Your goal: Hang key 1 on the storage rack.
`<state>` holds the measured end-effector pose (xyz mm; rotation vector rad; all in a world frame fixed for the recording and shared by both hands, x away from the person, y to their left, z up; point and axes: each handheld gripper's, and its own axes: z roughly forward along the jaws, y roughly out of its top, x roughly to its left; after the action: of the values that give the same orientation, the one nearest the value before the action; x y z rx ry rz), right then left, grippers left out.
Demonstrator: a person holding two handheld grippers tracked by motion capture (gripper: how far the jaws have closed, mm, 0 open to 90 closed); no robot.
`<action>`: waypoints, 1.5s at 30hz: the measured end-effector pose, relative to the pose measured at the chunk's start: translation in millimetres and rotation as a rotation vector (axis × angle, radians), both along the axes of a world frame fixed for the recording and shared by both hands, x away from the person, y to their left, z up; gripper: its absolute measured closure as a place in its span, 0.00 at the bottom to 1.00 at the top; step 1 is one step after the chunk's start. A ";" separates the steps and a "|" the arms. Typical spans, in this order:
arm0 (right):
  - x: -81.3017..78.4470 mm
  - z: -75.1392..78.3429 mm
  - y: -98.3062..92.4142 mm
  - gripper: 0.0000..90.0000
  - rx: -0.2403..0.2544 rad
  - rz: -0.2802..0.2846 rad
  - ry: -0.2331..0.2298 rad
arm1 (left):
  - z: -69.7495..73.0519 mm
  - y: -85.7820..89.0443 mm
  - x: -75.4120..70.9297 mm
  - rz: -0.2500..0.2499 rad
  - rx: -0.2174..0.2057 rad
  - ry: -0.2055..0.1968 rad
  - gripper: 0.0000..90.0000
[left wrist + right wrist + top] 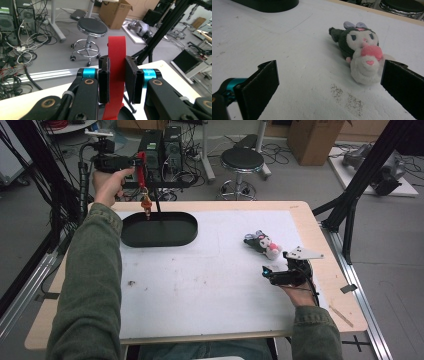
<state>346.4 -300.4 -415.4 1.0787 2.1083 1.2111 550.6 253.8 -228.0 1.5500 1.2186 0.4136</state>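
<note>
aloft, left tongs (141, 170) over tray (186, 234)

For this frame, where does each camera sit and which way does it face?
High view: above the person's side, looking forward and down on the white table; both green sleeves show.
Left gripper view: on the left gripper, facing the stool; its jaws clamp a red strap.
Right gripper view: on the open right gripper, facing the plush toy, shared with the high view.

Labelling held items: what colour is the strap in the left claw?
Red strap, clamped in the left claw; clearest in the left gripper view.
</note>
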 end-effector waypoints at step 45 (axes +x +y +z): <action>-1.6 1.4 1.4 0.01 -0.010 0.010 -0.006 | 5.8 10.9 -64.1 -0.144 0.137 -0.075 0.02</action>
<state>344.8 -299.0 -414.0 1.0594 2.1153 1.2062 486.5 264.7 -222.3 1.7117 1.0314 0.4640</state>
